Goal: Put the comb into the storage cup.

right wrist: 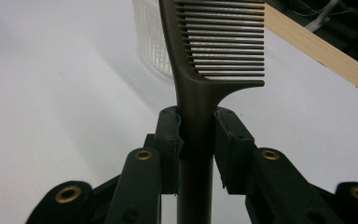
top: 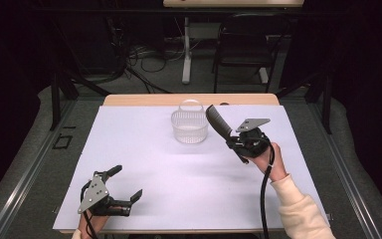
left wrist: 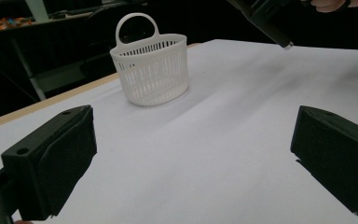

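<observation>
The right gripper point(right wrist: 196, 140) is clamping its jaws against both sides of the handle of a dark comb point(right wrist: 214, 51), so the comb is running straight up between them, its toothed part rising clear above the jaw tips. In the high view this right gripper point(top: 236, 144) is hanging over the right side of the tabletop point(top: 144, 164), with the comb point(top: 218, 122) sticking out up and to the left, its far end reaching just beside the right rim of a white basket point(top: 189, 127). The basket is standing upright near the far middle of the tabletop. The left gripper point(top: 127, 183) is sitting at the near left edge, its jaws spreading wide with nothing between them, well apart from the basket point(left wrist: 151, 70) and the comb
</observation>
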The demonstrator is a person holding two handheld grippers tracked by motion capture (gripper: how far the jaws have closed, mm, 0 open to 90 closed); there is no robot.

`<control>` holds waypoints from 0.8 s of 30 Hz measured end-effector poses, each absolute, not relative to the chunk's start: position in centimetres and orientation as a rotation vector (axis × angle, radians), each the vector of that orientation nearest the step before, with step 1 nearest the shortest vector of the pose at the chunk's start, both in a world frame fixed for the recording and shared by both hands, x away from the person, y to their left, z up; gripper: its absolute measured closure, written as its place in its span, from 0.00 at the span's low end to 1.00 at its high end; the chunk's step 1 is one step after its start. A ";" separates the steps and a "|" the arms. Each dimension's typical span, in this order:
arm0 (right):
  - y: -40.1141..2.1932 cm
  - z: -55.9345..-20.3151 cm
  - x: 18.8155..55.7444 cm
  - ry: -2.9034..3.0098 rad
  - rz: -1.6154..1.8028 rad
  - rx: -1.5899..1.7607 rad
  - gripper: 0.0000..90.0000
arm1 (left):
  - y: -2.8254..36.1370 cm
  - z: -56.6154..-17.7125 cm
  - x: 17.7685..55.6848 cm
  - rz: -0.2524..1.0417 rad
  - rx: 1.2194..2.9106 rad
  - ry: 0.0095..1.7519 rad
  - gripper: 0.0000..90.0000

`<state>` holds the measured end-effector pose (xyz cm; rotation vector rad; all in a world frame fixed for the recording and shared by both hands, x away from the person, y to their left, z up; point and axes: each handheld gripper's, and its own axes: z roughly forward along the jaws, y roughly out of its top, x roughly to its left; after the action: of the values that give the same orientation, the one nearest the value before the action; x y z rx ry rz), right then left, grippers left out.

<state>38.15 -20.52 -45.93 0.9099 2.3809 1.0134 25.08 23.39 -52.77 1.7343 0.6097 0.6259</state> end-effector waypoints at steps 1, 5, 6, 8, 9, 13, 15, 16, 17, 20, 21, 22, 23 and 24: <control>-20.5 -45.8 38.2 2.379 1.014 0.906 0.81 | 23.4 -52.8 25.1 0.624 1.734 0.608 0.00; -20.2 -45.4 38.5 2.367 1.013 0.897 0.81 | 23.4 -52.7 25.1 0.625 1.732 0.604 0.00; -20.1 -45.3 38.5 2.365 1.013 0.901 0.81 | 23.4 -52.7 25.1 0.624 1.734 0.606 0.00; -20.1 -45.1 38.6 2.358 1.022 0.896 0.81 | 23.4 -52.8 25.1 0.622 1.733 0.607 0.00; -20.0 -45.0 38.7 2.356 1.022 0.896 0.81 | 23.4 -52.8 25.1 0.622 1.731 0.607 0.00; -19.8 -44.8 38.9 2.349 1.033 0.895 0.81 | 23.4 -52.8 25.1 0.621 1.734 0.606 0.00; -19.5 -44.6 39.1 2.347 1.038 0.890 0.81 | 23.4 -52.8 25.1 0.623 1.734 0.605 0.00; -19.4 -44.6 39.2 2.346 1.038 0.890 0.81 | 23.4 -52.8 25.1 0.621 1.731 0.608 0.00; -19.3 -44.6 39.3 2.344 1.039 0.882 0.81 | 23.4 -52.8 25.1 0.621 1.727 0.608 0.00; -19.1 -44.4 39.6 2.337 1.048 0.888 0.81 | 23.5 -52.8 25.1 0.620 1.727 0.609 0.00; -19.0 -44.4 39.7 2.337 1.050 0.882 0.81 | 23.5 -52.8 25.1 0.619 1.728 0.610 0.00; -19.0 -44.4 39.8 2.335 1.050 0.882 0.81 | 23.5 -52.8 25.1 0.618 1.727 0.609 0.00; -18.9 -44.3 39.8 2.333 1.052 0.883 0.81 | 23.5 -52.8 25.1 0.620 1.727 0.609 0.00; -18.8 -44.3 39.9 2.333 1.052 0.878 0.81 | 23.5 -52.8 25.1 0.619 1.728 0.608 0.00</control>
<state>39.89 -18.84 -44.34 0.8784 2.3329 1.0522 25.12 23.46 -52.78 1.7277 0.6083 0.6189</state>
